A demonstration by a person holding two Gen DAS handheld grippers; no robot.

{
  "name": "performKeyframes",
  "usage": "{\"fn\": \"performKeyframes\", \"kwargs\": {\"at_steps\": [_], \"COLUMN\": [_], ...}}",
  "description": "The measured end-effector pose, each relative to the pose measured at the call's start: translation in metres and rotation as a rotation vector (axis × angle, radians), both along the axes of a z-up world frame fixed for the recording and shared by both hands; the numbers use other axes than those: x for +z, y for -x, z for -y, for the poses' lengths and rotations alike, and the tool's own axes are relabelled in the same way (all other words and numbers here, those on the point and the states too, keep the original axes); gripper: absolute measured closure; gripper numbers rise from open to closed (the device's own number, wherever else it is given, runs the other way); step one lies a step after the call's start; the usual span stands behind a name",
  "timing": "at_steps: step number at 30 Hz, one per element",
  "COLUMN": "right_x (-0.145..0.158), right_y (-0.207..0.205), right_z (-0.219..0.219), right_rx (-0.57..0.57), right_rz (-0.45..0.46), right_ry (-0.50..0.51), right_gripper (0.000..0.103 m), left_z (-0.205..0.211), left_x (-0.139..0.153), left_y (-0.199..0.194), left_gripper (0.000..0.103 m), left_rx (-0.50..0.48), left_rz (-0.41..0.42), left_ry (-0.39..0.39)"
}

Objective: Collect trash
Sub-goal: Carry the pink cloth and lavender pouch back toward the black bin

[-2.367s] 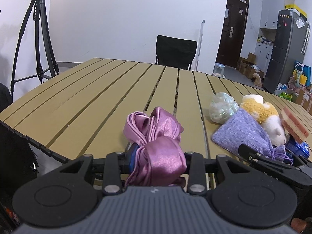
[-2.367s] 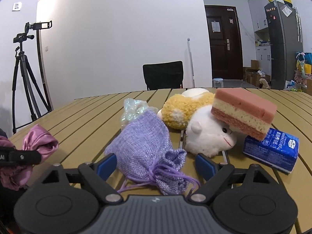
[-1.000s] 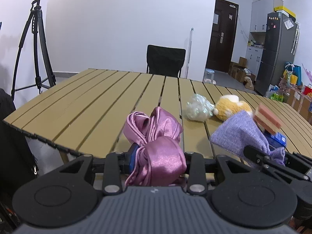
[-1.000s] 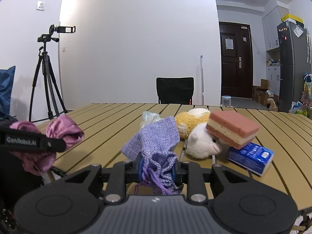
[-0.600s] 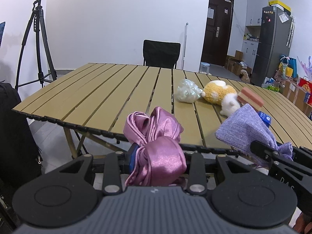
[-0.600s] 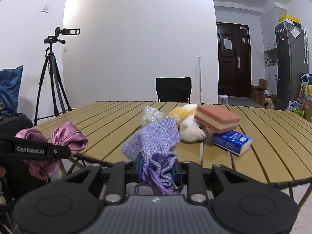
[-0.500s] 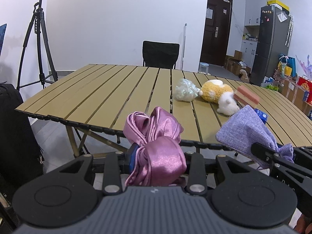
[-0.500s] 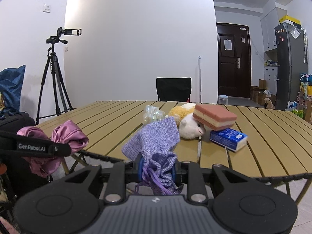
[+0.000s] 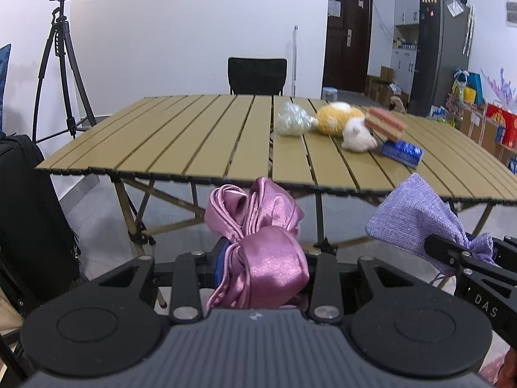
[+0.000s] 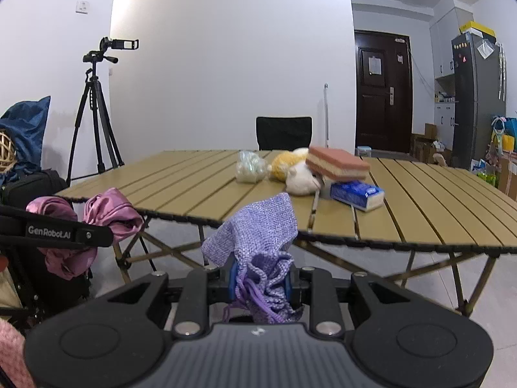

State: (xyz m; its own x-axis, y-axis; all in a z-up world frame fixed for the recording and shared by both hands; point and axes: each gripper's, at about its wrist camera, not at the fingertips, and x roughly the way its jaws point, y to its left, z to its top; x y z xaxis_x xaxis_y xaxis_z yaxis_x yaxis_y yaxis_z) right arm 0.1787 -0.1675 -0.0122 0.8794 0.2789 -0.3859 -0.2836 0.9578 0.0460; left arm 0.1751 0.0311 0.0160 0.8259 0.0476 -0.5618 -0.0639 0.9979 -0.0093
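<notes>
Left wrist view, satin cloth (image 9: 258, 252) clamped between jaws, off table (image 9: 200, 139)

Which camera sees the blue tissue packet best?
The right wrist view: the blue tissue packet sits sharp and whole under the pink sponge. The left wrist view shows it smaller, blurred, off to the side.

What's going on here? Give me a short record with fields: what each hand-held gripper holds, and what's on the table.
left hand-held gripper: shut on pink satin cloth, held off the table
right hand-held gripper: shut on purple knit pouch, held off the table
wooden slat table: clear plastic wad, plush toy, pink sponge, blue tissue pack
</notes>
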Motion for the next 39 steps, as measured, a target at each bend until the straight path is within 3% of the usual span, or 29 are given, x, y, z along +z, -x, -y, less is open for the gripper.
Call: {"fn": "performKeyframes", "kwargs": {"at_steps": [20,39], "right_x": [-0.067,-0.127], "right_y": [0.020,-0.003], "right_z": [0.038,0.063], "right_rx": [-0.078,-0.194], "right_rz": [-0.171,-0.340], "right_ry": [0.018,0.051], "right_gripper": [0.078,0.078], "left_z": [0.022,0.005], "left_x": [-0.068,-0.136], "left_y": [0.010,-0.016], "left_gripper": [0.067,0.067], "left_rx": [-0.050,-0.018], "left_rz": [-0.172,-0.365], "left_ry": [-0.043,-0.021]}}
